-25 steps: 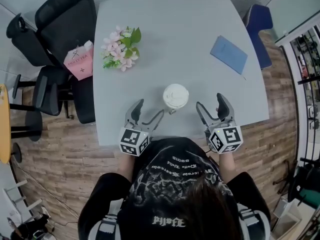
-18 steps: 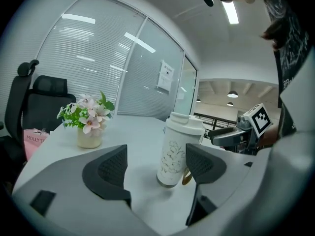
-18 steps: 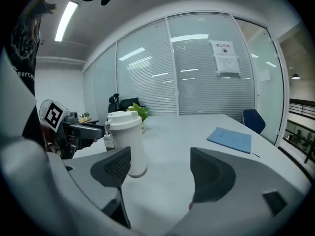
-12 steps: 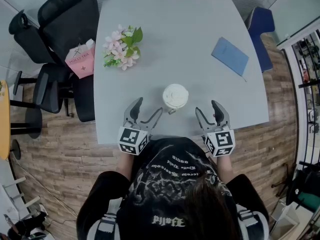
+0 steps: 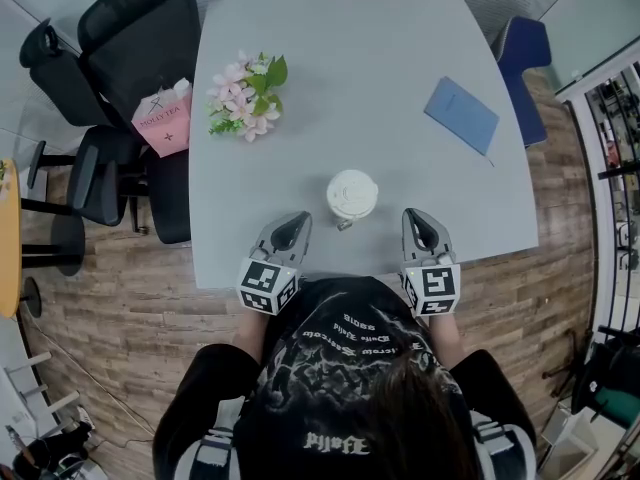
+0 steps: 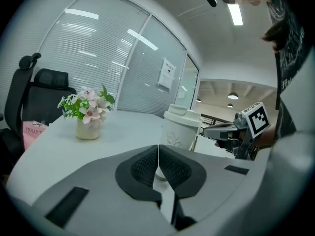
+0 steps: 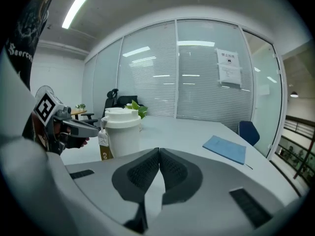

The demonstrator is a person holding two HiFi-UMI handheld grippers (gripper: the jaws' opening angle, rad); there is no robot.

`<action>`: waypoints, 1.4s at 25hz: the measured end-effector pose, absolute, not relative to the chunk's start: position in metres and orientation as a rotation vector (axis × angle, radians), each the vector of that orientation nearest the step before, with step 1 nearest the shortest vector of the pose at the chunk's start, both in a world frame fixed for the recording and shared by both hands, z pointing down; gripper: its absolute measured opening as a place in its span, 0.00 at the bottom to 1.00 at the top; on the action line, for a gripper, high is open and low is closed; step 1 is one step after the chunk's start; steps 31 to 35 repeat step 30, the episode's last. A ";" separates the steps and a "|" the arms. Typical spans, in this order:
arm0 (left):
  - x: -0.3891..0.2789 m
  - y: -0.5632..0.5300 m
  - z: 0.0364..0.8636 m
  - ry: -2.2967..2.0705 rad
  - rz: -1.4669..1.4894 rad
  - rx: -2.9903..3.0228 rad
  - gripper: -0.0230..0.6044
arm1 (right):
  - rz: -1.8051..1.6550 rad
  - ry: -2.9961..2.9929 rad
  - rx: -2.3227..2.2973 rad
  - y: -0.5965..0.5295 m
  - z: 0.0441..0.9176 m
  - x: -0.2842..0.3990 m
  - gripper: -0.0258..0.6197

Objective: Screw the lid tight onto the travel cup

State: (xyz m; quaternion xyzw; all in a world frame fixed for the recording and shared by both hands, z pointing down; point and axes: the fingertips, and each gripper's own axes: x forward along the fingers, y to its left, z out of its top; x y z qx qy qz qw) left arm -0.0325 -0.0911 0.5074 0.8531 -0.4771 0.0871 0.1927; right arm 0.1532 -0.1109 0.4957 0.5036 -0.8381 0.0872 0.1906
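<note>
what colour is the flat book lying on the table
The book is blue, clearest in the head view.

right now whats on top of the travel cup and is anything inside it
A white lid sits on top of the travel cup. Whether it is screwed tight does not show. The lid covers the opening, so the inside cannot be seen.

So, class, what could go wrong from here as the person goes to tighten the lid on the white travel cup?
1. Both the left gripper and right gripper have just closed on nothing; unless reopened, they could only push the white travel cup over.
2. Nothing steadies the cup, so turning its white lid may spin or tip it.
3. The brown paper tag hanging at its side could get pinched.
</note>
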 end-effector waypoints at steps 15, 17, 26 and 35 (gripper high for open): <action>-0.034 -0.086 0.516 -1.346 0.292 2.383 0.07 | 0.243 -2.308 1.387 -0.104 0.502 0.151 0.05; -0.034 -0.086 0.515 -1.349 0.292 2.384 0.07 | 0.242 -2.307 1.391 -0.105 0.501 0.152 0.05; -0.034 -0.088 0.517 -1.347 0.301 2.381 0.07 | 0.256 -2.307 1.382 -0.106 0.503 0.152 0.05; -0.033 -0.091 0.519 -1.348 0.304 2.381 0.07 | 0.261 -2.310 1.377 -0.108 0.505 0.154 0.05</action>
